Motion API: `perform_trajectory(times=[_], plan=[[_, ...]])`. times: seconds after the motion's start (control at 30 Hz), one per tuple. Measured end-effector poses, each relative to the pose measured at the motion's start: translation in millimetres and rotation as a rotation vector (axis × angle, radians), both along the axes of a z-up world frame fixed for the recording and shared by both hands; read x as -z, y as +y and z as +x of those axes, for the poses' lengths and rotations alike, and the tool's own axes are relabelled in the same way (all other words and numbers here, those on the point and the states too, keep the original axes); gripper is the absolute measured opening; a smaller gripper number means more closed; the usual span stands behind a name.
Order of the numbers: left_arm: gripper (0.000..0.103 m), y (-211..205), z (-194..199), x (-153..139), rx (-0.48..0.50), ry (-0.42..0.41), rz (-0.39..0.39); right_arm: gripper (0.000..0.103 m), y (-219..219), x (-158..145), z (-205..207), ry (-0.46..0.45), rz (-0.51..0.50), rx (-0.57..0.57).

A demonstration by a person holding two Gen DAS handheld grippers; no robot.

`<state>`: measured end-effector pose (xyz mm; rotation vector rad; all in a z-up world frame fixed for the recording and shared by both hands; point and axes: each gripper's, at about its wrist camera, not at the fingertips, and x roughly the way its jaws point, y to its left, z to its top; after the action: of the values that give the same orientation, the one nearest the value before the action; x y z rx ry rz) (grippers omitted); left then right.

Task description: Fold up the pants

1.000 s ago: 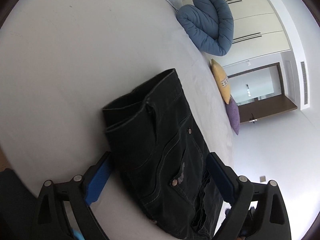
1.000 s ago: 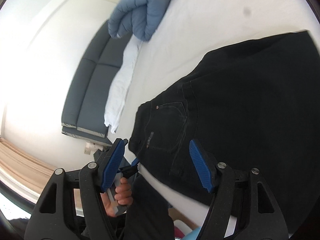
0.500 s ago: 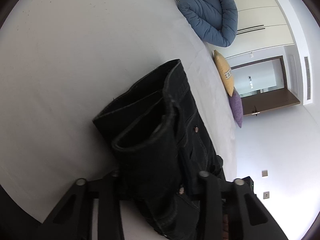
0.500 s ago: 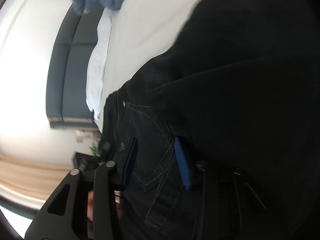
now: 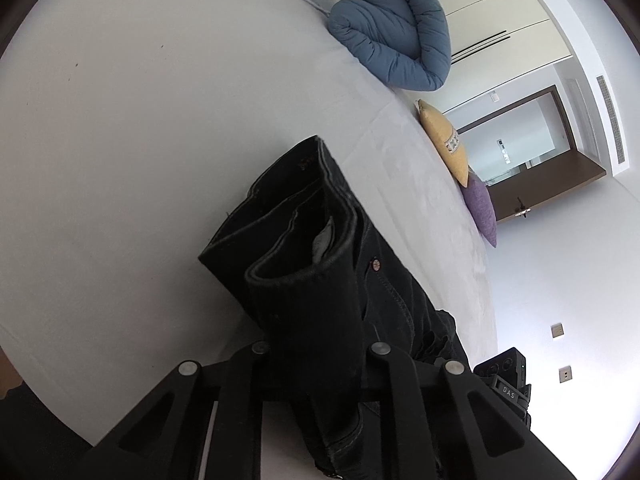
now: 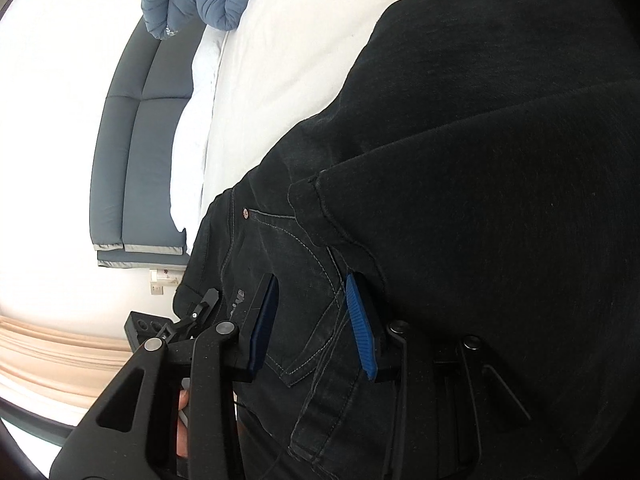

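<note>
Black jeans [image 5: 320,280] lie on a white bed [image 5: 120,140], partly folded. My left gripper [image 5: 320,356] is shut on the waistband end of the jeans and lifts it, so the waist opening gapes toward the camera. In the right wrist view the jeans [image 6: 480,200] fill most of the frame. My right gripper [image 6: 316,320] is shut on a bunch of denim by the back pocket; its blue pads [image 6: 360,328] press the cloth from both sides. The left gripper's body shows just left of it.
A folded blue duvet [image 5: 396,40] lies at the bed's far side, with a yellow pillow [image 5: 446,140] and a purple pillow [image 5: 482,208] along the edge. A wardrobe and a doorway stand beyond. A grey headboard [image 6: 136,140] and white pillows show in the right wrist view.
Both grippers went from open above the jeans to shut on the cloth. The waistband end has risen off the bed and its opening has spread.
</note>
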<state>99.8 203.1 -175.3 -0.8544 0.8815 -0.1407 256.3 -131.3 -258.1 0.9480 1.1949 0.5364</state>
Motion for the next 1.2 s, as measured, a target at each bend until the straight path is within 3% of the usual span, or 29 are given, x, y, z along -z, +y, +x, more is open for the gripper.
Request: perform_trajectory(times=[0.17, 0.33, 0.43, 0.5, 0.53, 0.67, 0.8, 1.0, 1.1, 1.13, 1.2], plan=[[0.012, -7.0, 0.6, -13.4, 0.003, -0.031, 0.011, 0.035, 0.6, 0.3, -2.3, -0.015, -0.012, 0.004], [0.012, -35.5, 5.8, -47.1, 0.062, -0.087, 0.134, 0.036, 1.7, -0.2, -4.0, -0.035, -0.019, -0.001], [0.012, -68.0, 5.9, -72.5, 0.133, -0.138, 0.227, 0.06, 0.6, -12.3, -3.3, -0.037, -0.006, -0.01], [0.012, -106.5, 3.0, -90.0, 0.216, -0.183, 0.32, 0.089, -3.7, -26.5, -3.0, -0.047, 0.004, 0.008], [0.012, -127.2, 0.4, -96.2, 0.261, -0.204, 0.363, 0.091, -10.5, -36.0, -3.9, -0.07, -0.002, 0.025], [0.011, -216.5, -14.5, -96.1, 0.452, -0.256, 0.52, 0.091, -53.3, -65.1, -6.9, -0.127, 0.083, 0.053], [0.011, -279.1, -30.7, -71.8, 0.605, -0.251, 0.601, 0.091, -102.6, -76.8, -21.7, -0.137, 0.118, 0.082], [0.011, -339.4, -55.2, -41.1, 0.791, -0.24, 0.739, 0.091, -145.9, -45.3, -49.7, -0.049, 0.107, 0.133], [0.011, -356.8, -69.6, -30.7, 0.829, -0.259, 0.858, 0.09, -145.8, -33.6, -58.3, -0.046, 0.082, 0.142], [0.011, -357.2, -70.2, -29.9, 0.83, -0.258, 0.866, 0.086, -142.6, -32.1, -58.6, -0.056, 0.054, 0.131], [0.011, -358.1, -70.6, -31.7, 0.829, -0.26, 0.881, 0.054, -134.1, -29.6, -55.8, -0.055, -0.021, 0.11]])
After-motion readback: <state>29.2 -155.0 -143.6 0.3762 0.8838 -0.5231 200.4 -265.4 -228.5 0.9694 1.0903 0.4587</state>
